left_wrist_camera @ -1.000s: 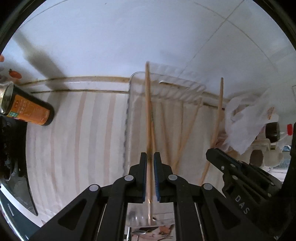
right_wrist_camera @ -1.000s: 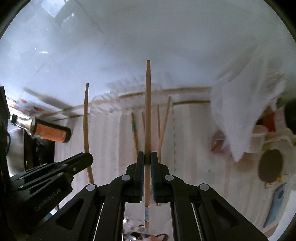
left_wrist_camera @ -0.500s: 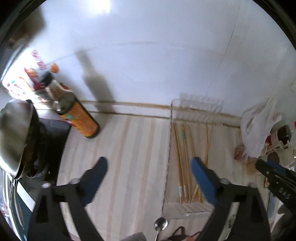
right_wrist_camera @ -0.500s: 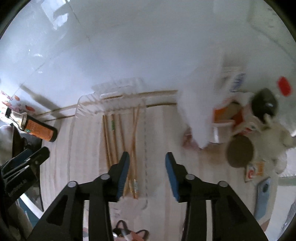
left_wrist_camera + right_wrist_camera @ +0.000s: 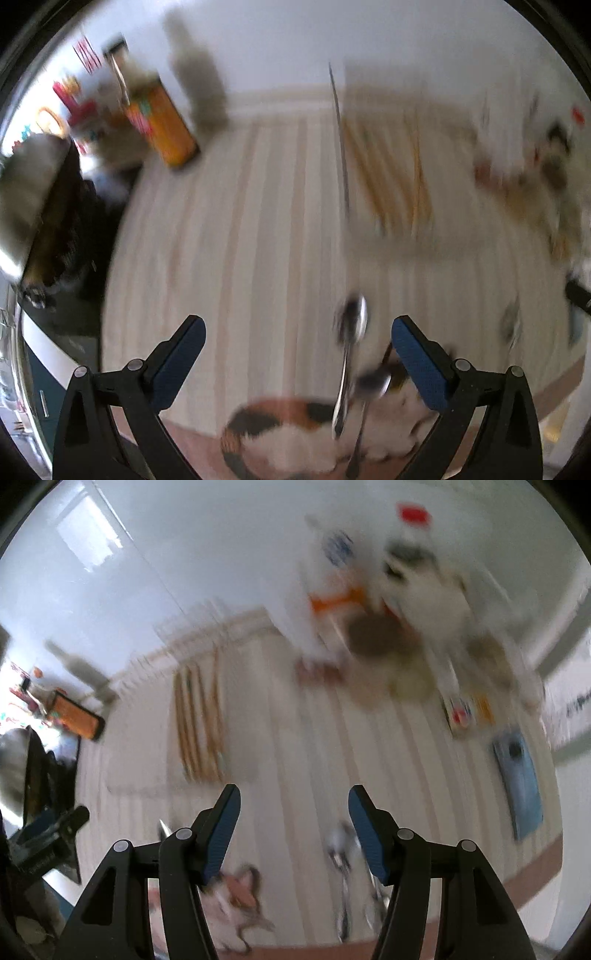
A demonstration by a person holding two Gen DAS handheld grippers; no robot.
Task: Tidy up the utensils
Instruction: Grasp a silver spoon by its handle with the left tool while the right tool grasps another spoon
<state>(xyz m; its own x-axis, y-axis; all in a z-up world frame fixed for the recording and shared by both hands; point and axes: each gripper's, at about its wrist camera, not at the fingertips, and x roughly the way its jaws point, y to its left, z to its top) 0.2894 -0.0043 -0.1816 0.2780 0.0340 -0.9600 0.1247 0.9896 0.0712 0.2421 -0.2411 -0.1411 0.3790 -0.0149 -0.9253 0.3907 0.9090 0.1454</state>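
Both views are motion-blurred. Several wooden chopsticks [image 5: 391, 173] lie in a clear tray [image 5: 399, 240] on the striped mat; they also show in the right wrist view [image 5: 199, 723]. My left gripper [image 5: 297, 350] is open and empty above the near part of the mat. A metal spoon [image 5: 351, 332] lies between its fingers, with a second spoon [image 5: 373, 384] just behind. My right gripper [image 5: 293, 825] is open and empty; metal spoons [image 5: 343, 853] lie blurred near its right finger.
An orange bottle [image 5: 166, 125] stands at the back left beside a dark stove area [image 5: 62, 236]. White bags and jars [image 5: 406, 590] crowd the back right. A blue phone [image 5: 517, 771] lies at the right. A cat-print mat [image 5: 314, 435] sits at the near edge.
Both grippers let go of their chopsticks, which now lie in the tray. Both opened and pulled back toward the near edge, where the spoons lie.
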